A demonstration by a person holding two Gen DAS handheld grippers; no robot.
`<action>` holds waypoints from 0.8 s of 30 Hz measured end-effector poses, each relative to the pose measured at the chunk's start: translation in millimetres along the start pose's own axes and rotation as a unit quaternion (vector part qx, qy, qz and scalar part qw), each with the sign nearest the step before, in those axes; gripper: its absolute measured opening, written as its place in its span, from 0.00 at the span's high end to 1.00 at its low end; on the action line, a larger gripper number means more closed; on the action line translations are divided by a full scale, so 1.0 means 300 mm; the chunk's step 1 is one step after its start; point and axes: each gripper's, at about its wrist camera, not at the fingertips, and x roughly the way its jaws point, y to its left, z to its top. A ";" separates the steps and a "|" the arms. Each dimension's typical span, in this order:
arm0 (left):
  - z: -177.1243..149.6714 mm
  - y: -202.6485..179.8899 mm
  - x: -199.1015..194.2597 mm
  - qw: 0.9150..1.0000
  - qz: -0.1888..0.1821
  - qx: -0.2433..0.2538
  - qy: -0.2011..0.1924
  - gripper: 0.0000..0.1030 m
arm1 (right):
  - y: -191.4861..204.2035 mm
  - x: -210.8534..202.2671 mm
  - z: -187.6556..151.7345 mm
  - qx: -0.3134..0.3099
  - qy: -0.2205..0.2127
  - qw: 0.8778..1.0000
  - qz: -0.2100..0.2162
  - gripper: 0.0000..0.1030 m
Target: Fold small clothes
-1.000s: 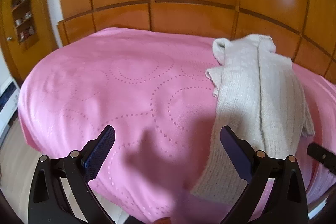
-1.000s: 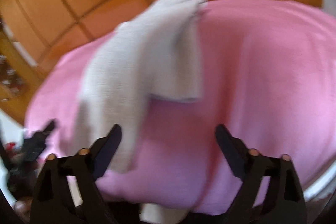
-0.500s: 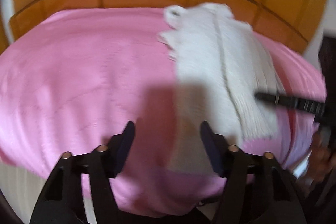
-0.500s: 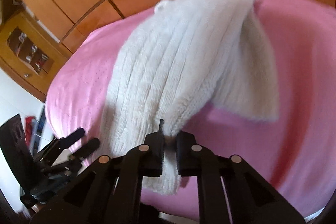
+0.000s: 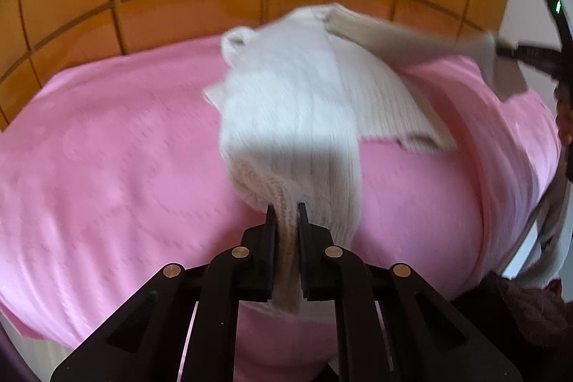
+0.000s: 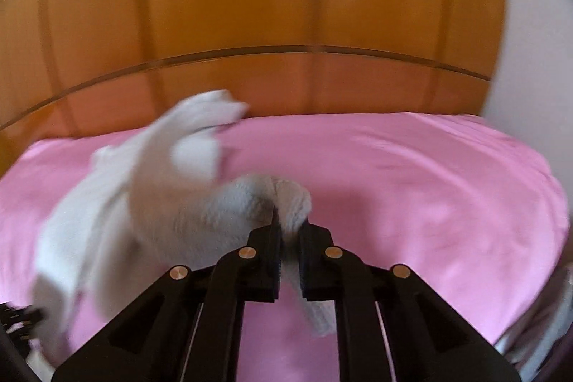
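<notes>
Cream knit garment (image 5: 286, 117) lies on a bed with a pink cover (image 5: 107, 167), toward the far right part of the bed in the left wrist view. Ribbed knit, looks like a small sweater or leggings, cannot tell which. Both views blurred.

Left gripper (image 5: 286, 221): fingers (image 5: 270, 231) have just been closing and are now clamped on a bunched near edge of the garment. Knit fabric is squeezed between the two pads and hangs out below them. From that pinch the cloth runs away up the bed to its far end, near the wooden panel wall (image 5: 250, 6).

Right gripper (image 6: 289, 228): fingers (image 6: 274, 238) pressed together on another bunch of the same garment (image 6: 161, 196). A tail of fabric hangs down between the finger frames. In this view the rest of the garment trails off to the left and far, one part lifted off the bed cover (image 6: 412, 185) and smeared by blur.

In the left wrist view the right gripper's black frame shows at the far right edge (image 5: 530, 56), with a strip of the garment pulled up toward it, clear of the bed. Part of the person's hand (image 5: 564, 117) shows at that right edge too, dim.

So the garment is held at two spots, one by each gripper, middle part resting on the bed, right side raised. Wood panelling runs behind the bed in both views. Pale wall (image 6: 519, 24) at far right of the right wrist view.
</notes>
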 end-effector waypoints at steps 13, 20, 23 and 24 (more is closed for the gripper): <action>0.273 0.329 -0.074 0.986 0.003 -0.152 -0.073 0.93 | -0.480 0.313 0.112 0.129 0.071 0.971 -0.189 0.93; 0.482 0.604 -0.109 0.959 0.044 -0.248 -0.129 0.94 | -0.518 0.378 0.121 0.113 0.079 0.968 -0.211 0.93; 0.580 0.715 -0.094 0.946 0.102 -0.274 -0.139 0.94 | -0.502 0.373 0.119 0.104 0.078 0.969 -0.212 0.93; 0.602 0.744 -0.083 0.942 0.125 -0.280 -0.138 0.94 | -0.501 0.372 0.120 0.101 0.079 0.970 -0.209 0.93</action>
